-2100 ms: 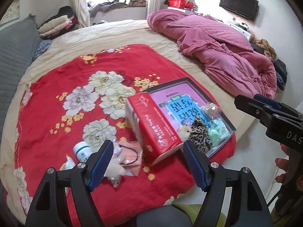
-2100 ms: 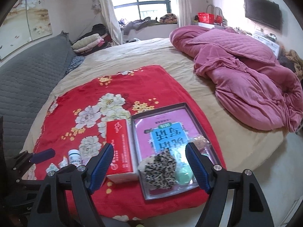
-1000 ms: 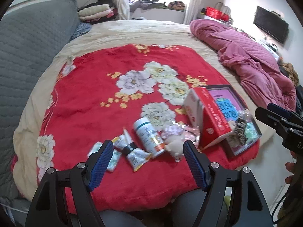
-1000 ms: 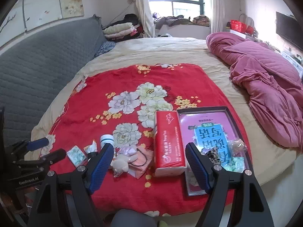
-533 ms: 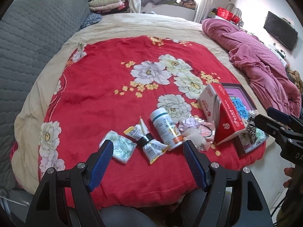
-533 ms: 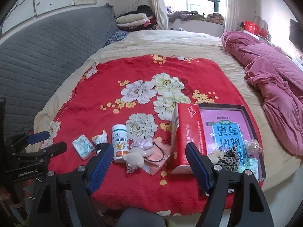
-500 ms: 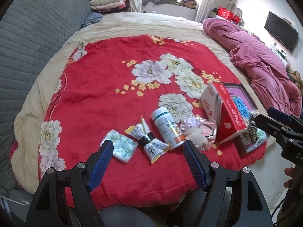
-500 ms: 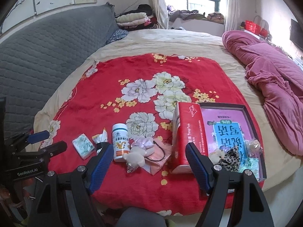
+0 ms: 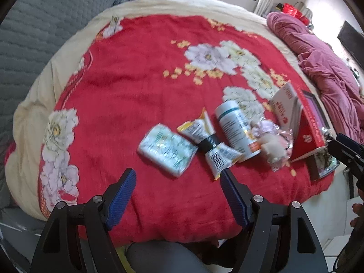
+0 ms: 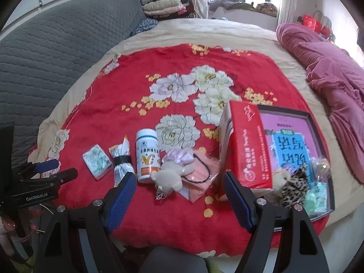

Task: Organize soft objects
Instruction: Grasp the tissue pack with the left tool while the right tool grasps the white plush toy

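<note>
A small tissue pack [image 9: 167,151] [image 10: 96,160], a banded snack packet [image 9: 210,144] [image 10: 120,159], a white pill bottle [image 9: 236,130] [image 10: 146,157], a beige plush toy [image 10: 169,176] [image 9: 274,146] with a pink scrunchie [image 10: 179,155] and a pink mask packet [image 10: 200,179] lie in a row on the red floral blanket [image 10: 136,86]. A red tissue box [image 10: 248,145] leans on a dark tray [image 10: 318,136] holding a leopard scrunchie [image 10: 293,186]. My left gripper [image 9: 177,182] is open above the tissue pack's near side. My right gripper [image 10: 179,182] is open over the plush toy.
A grey quilted headboard [image 10: 45,52] runs along the left. A crumpled pink duvet [image 10: 329,72] lies at the right. The bed's front edge is just under both grippers. Folded clothes [image 10: 163,5] sit by the window.
Both views have moved left and closer to the row of small items. The left gripper now hangs over the tissue pack and snack packet. Nothing has been grasped.
</note>
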Motion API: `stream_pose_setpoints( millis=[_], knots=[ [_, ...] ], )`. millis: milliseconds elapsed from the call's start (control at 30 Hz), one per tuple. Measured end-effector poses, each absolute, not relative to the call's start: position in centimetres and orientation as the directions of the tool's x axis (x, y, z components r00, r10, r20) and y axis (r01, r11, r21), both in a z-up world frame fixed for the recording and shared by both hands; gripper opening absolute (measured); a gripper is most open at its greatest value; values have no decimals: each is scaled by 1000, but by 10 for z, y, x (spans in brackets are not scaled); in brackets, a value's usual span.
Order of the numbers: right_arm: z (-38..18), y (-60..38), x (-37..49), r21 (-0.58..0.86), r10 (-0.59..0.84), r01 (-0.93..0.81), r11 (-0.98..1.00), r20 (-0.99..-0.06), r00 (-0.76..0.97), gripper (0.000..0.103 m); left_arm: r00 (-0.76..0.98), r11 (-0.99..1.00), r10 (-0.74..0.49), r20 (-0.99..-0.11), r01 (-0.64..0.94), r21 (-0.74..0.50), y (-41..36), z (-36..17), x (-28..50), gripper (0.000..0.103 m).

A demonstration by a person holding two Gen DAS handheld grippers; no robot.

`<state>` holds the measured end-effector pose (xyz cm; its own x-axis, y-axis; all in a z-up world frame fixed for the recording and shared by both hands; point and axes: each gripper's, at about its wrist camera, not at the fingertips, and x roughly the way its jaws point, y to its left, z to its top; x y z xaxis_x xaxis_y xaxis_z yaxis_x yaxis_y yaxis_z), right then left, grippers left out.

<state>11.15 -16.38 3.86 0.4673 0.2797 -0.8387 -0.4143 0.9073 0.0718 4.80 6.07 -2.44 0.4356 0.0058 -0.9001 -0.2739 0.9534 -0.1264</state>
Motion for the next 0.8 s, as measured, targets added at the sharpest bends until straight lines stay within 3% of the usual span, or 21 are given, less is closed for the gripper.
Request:
stream_pose_setpoints(
  millis=[500,633,800],
  knots=[
    [0,-154,129,84,260,-411,908,-882,394,78,342,939,-51,-938,-305,-162,84,-90,87,77],
    [-6,-155,133,85,251,-401,912,-889,383,78,348,897,-108,-931,-370,-242,93,-92,95,78],
    [-10,-153,138,82,246,-399,913,-892,379,78,324,857,-104,-940,-451,-251,105,-100,109,78]
  ],
)
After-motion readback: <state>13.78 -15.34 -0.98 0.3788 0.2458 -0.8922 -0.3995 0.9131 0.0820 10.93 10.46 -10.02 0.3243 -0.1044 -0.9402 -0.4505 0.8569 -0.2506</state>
